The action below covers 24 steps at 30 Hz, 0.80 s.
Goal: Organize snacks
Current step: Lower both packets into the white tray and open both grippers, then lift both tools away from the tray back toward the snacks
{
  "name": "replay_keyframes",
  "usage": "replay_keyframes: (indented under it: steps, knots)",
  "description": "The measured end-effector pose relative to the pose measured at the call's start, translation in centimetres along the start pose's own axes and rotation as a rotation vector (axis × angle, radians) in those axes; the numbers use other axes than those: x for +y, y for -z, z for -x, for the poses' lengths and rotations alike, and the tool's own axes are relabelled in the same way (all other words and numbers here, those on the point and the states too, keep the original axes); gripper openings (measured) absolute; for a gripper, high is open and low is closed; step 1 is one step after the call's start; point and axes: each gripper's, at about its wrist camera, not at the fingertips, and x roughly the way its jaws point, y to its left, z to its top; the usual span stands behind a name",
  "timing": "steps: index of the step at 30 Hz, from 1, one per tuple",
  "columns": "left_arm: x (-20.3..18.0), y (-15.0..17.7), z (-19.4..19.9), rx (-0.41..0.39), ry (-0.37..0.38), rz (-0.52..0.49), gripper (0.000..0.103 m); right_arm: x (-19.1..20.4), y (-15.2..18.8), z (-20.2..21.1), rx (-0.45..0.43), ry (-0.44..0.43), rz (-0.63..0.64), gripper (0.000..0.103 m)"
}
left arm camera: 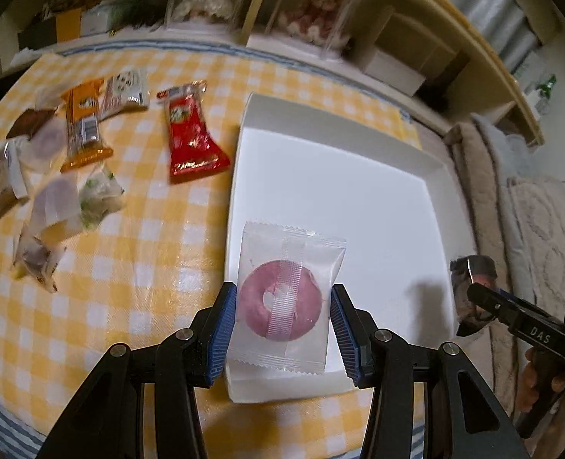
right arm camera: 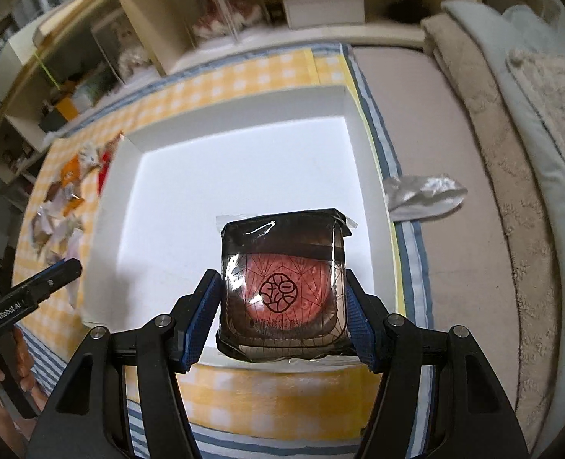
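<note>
My left gripper (left arm camera: 282, 325) is shut on a clear packet with a pink ring-shaped snack (left arm camera: 286, 298), held over the near left part of the white box (left arm camera: 336, 176). My right gripper (right arm camera: 282, 313) is shut on a dark-wrapped round pastry with a pink top (right arm camera: 284, 290), held over the near edge of the same white box (right arm camera: 236, 176). The right gripper with its pastry also shows at the right of the left wrist view (left arm camera: 473, 290). Loose snacks lie on the yellow checked cloth to the left of the box, among them a red packet (left arm camera: 190, 134) and an orange packet (left arm camera: 83, 126).
Several small wrapped sweets (left arm camera: 52, 206) lie at the cloth's left side. Shelves with display cases (left arm camera: 320, 11) run behind the table. A crumpled silver wrapper (right arm camera: 424, 195) lies right of the box on a bed surface, with folded blankets (right arm camera: 512, 114) beyond it.
</note>
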Motion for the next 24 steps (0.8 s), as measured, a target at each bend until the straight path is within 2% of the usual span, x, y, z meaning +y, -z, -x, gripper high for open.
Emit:
replay_keyframes:
  steps: [4,7,10,12,16,17,20,24]
  knots:
    - [0.3,-0.4,-1.6,0.006,-0.007,0.013,0.049,-0.4,-0.2,-1.8,0.025,0.012,0.008,0.063]
    - [0.5,-0.5,-2.0,-0.01,-0.021,0.006,0.054,-0.7,-0.7,-2.4,0.017,0.022,0.0,0.063]
    - [0.7,-0.6,-2.0,-0.014,-0.025,-0.005,0.067,-1.0,-0.9,-2.2,0.001,0.017,-0.023,0.066]
    - [0.8,-0.4,-1.8,-0.012,-0.023,-0.017,0.078,-1.2,-0.9,-1.7,-0.008,0.0,-0.038,0.08]
    - [0.6,0.2,-0.7,0.003,-0.031,-0.051,0.093,-1.3,-0.4,-0.9,-0.016,-0.005,-0.042,0.089]
    - [0.5,0.4,-0.5,0.007,-0.029,-0.06,0.101,-1.3,-0.2,-0.7,-0.014,-0.009,-0.043,0.092]
    - [0.1,0.8,0.3,0.013,-0.032,-0.087,0.103,-1.1,0.7,-0.3,-0.007,-0.011,-0.04,0.102]
    - [-0.3,1.3,1.1,0.021,-0.044,-0.117,0.103,-0.7,2.0,0.5,-0.009,0.016,-0.026,0.103]
